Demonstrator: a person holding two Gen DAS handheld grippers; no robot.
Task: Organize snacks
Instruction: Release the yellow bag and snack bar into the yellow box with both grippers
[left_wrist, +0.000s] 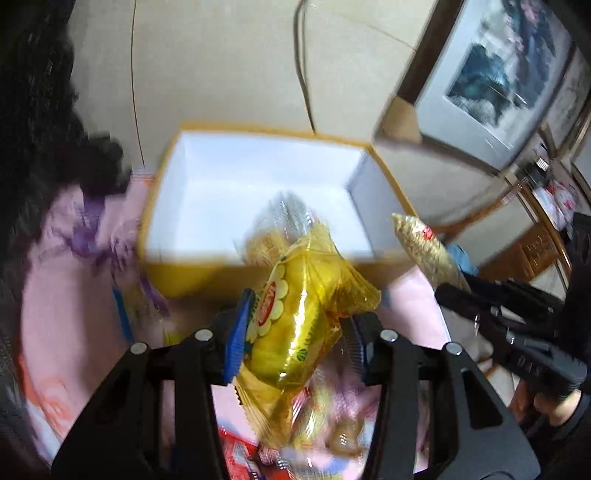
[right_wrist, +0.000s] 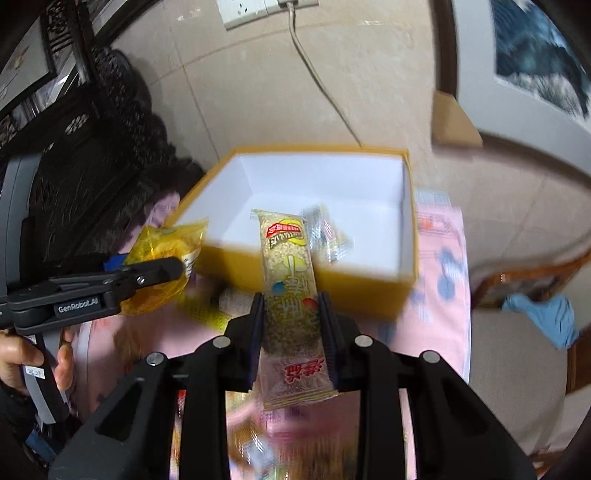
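Crinkly yellow snack packet (left_wrist: 295, 325), long grainy bar (right_wrist: 291, 295)

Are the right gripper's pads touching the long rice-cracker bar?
Touching. The right wrist view shows the right gripper shut on the rice-cracker bar, both pads pressed against its wrapper edges.

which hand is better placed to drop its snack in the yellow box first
Probably right: the right gripper points its rice bar straight over the yellow box's near wall. The left gripper's yellow packet sits lower, toward the corner.

Black claw (right_wrist: 291, 317) arms, silver screws, "GenRobot.AI" lettering.
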